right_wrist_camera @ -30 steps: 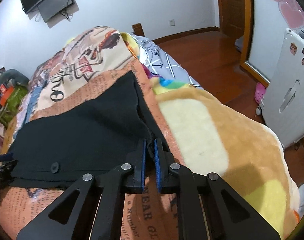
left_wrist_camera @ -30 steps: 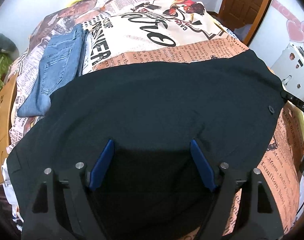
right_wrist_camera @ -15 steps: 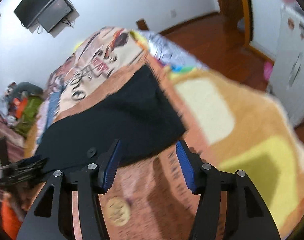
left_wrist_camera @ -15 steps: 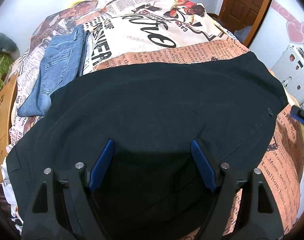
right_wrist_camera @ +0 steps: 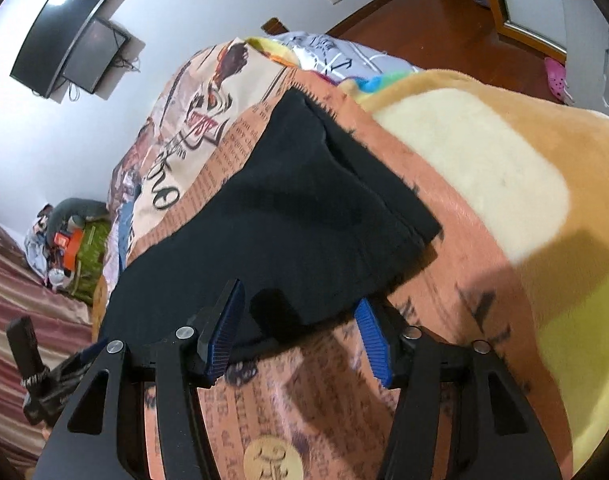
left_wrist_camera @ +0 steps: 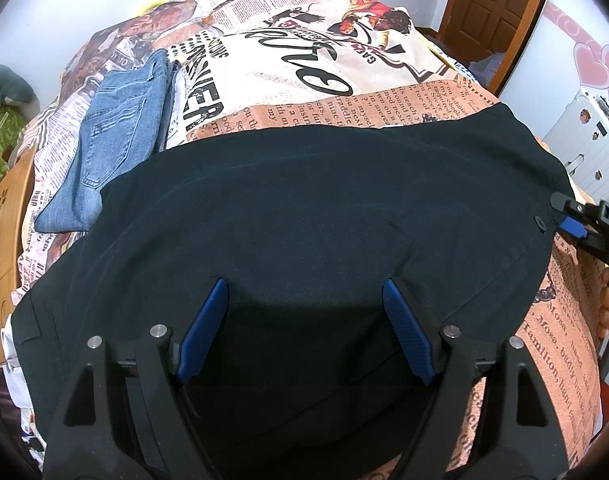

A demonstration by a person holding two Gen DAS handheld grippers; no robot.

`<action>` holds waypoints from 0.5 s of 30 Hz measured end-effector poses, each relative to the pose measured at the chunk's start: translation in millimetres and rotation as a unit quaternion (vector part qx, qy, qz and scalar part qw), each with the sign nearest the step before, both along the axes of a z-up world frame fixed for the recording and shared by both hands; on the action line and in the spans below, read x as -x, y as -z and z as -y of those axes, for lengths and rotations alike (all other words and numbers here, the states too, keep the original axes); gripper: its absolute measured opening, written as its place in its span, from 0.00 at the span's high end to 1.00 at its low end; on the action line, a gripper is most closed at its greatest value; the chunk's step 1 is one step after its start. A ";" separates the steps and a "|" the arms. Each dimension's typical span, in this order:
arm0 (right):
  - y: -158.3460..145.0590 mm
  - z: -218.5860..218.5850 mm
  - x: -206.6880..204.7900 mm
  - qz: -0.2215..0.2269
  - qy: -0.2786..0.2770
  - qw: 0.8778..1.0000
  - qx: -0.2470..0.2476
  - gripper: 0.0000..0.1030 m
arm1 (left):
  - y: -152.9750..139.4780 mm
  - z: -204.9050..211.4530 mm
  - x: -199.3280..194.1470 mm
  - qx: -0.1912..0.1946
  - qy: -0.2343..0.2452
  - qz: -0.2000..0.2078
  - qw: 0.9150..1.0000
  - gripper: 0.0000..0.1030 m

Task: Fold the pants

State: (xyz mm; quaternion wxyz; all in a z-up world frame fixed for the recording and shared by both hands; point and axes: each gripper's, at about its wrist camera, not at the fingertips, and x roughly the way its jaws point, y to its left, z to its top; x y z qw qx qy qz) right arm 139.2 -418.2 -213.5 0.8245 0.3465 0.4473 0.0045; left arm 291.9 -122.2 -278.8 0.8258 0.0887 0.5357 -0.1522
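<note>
The black pants (left_wrist_camera: pixel 304 216) lay spread across the newspaper-print bedspread (left_wrist_camera: pixel 304 60), their long axis running side to side in front of the person, with the buttoned waist end toward the right and the far end trailing off the left edge of the bed. The left gripper (left_wrist_camera: pixel 304 332) hung over the middle of the cloth, jaws spread wide and pinching nothing, the fabric lying flat beneath and between its blue pads (left_wrist_camera: pixel 202 332). The right gripper (right_wrist_camera: pixel 300 328) sat at the near corner of the waist end; its jaws had just been closing a little after springing apart, and they stood partly apart with the pants' edge lying between them, the pads not yet pressing on it. A folded pair of blue jeans (left_wrist_camera: pixel 116 140) rested beyond on the left, well clear. I judged the right gripper the nearer to a usable corner, so the coming fold would likely turn on carrying that end leftward along the pants' length.
</note>
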 end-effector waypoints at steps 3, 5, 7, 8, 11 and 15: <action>-2.3 6.9 -3.5 0.005 0.011 1.000 0.015 0.65 | 0.0 -0.2 0.2 0.001 0.000 0.000 1.000 0.22; -3.2 10.6 -7.1 0.007 0.014 1.000 0.025 0.75 | 0.0 -0.3 0.2 0.001 0.000 0.000 1.000 0.22; -5.6 13.2 -11.0 0.010 0.016 0.999 0.043 0.84 | -0.1 -0.2 0.1 0.002 -0.001 0.000 1.000 0.22; -7.9 14.2 -12.4 0.016 0.017 0.999 0.048 0.86 | -0.2 -0.1 -0.1 0.003 -0.001 0.000 1.000 0.22; -19.2 13.3 -15.3 0.036 0.014 0.997 0.061 0.91 | -0.1 -0.3 0.0 0.003 -0.001 0.000 1.000 0.21; -45.1 3.3 -18.7 0.073 -0.002 0.994 0.084 0.93 | -3.1 0.3 -0.4 0.005 0.000 -0.002 1.000 0.21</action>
